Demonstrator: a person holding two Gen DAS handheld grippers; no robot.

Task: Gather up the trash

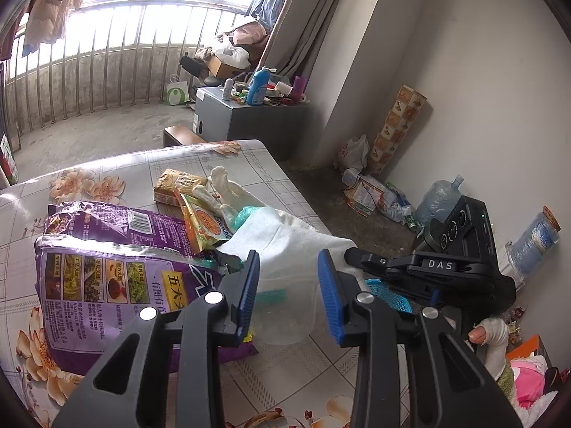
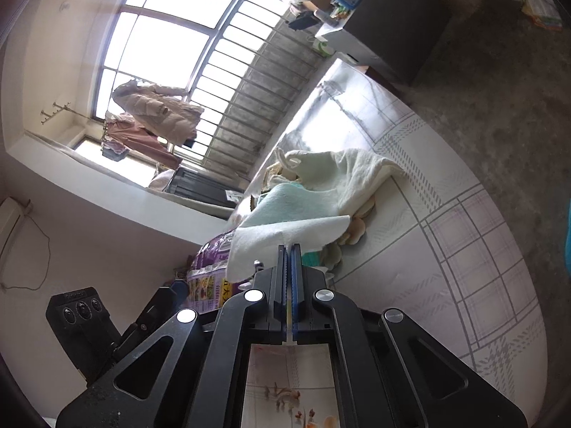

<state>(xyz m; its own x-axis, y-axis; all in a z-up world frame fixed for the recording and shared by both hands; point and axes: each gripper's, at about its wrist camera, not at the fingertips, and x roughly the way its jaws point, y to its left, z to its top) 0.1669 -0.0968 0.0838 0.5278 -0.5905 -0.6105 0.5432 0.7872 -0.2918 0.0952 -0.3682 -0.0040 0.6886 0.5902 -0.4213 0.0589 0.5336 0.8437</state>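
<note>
The right gripper (image 2: 289,249) is clenched on the near edge of a white tissue (image 2: 285,235), apparently to lift it. The left gripper (image 1: 289,285) stands released astride a clear plastic cup (image 1: 285,306) on the table (image 1: 321,367), probably readying a grasp; the purple bag (image 1: 107,278) lies at nine o'clock.

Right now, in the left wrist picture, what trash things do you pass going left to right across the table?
Big purple bag → orange-yellow snack packet → white paper towel → the other hand-held gripper, which pinches the towel's edge.
</note>
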